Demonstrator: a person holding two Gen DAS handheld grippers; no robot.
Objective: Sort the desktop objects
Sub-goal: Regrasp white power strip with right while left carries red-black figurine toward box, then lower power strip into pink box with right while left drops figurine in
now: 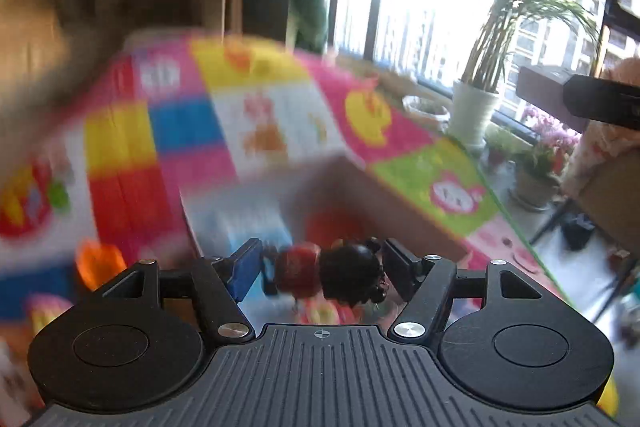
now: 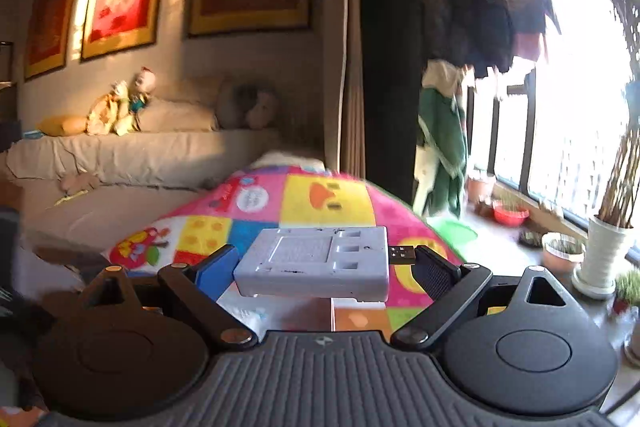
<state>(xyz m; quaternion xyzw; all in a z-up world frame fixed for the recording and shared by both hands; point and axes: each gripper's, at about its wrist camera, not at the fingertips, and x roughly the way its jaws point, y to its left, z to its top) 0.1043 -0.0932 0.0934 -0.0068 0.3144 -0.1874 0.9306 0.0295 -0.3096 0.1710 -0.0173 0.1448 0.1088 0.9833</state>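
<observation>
Surface cover (image 2: 320, 195): patchwork of pink, yellow, blue, red, white, green squares with cartoon prints. Charger (image 2: 316, 263): pale grey-white, black USB plug (image 2: 402, 254). Small figure (image 1: 332, 273): dark red body, black head. Each gripper: black, 1 blue pad (image 1: 244, 269). Plant pot (image 2: 604, 255): white. Basin (image 2: 510, 215): red.
</observation>
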